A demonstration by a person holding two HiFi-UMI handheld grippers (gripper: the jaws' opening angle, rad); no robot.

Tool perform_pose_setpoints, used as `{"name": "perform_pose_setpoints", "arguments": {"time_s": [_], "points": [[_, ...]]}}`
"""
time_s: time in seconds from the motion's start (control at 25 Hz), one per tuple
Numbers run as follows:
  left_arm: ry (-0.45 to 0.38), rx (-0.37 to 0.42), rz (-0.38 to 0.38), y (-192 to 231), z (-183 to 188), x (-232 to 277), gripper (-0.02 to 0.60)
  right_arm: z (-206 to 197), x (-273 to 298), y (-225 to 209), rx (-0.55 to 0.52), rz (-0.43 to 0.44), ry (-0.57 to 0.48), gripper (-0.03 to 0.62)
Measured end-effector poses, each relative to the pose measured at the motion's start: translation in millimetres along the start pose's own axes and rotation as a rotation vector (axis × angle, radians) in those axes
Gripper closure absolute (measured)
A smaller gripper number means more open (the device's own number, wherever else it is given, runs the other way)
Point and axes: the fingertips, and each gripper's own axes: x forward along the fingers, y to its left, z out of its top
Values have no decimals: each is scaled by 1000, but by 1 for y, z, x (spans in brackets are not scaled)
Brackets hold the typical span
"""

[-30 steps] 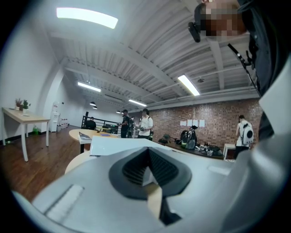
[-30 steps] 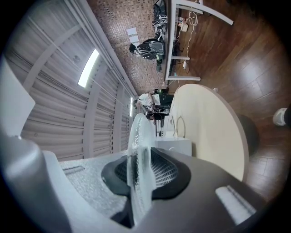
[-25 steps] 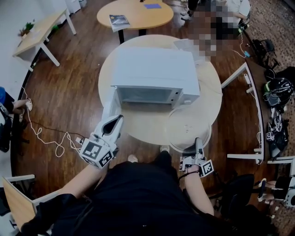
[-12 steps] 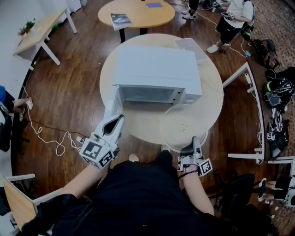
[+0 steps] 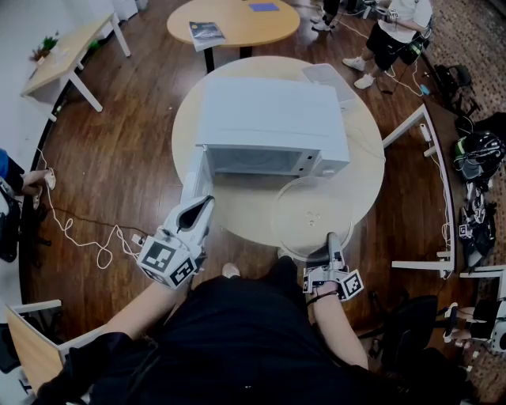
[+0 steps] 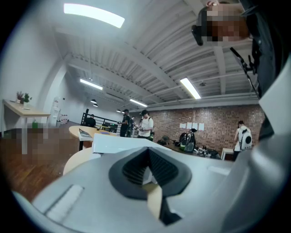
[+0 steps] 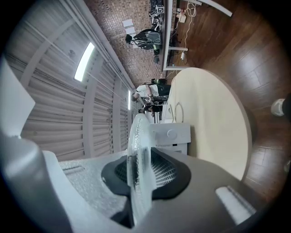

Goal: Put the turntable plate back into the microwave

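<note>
The white microwave [image 5: 269, 119] stands on the round beige table [image 5: 237, 210] with its cavity [image 5: 253, 162] open toward me. Its door [image 5: 192, 180] swings out to the left, and my left gripper [image 5: 202, 207] is closed on the door's free edge. The clear glass turntable plate [image 5: 315, 215] is held flat over the table's front right part, in front of the microwave's control panel. My right gripper [image 5: 331, 242] is shut on its near rim. In the right gripper view the plate [image 7: 137, 159] stands edge-on between the jaws, with the microwave [image 7: 175, 134] beyond.
A white tray [image 5: 326, 79] lies on the table behind the microwave. A second round table [image 5: 233, 22] with a booklet stands further back, and a desk [image 5: 67, 51] at far left. Cables [image 5: 79, 237] trail over the wooden floor at left. A white frame [image 5: 427, 198] stands at right.
The right gripper and the glass plate have shifted a little to the left and toward the microwave. The left gripper and the door have not moved.
</note>
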Motion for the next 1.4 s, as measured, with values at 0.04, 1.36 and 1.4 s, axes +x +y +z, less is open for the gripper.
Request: {"name": "perform_pose_setpoints", "arguments": {"time_s": [0.04,1.36,1.4], "points": [[-1,-1,-3,0,0,0,575,-2,1,2,2,1,2,548],[-18,1,-74,-18,-3,-2,575,-60,27,6,22,1,131,546],[-18,1,-74,-18,-3,-2,575,-60,27,5,22,1,134,546]]}}
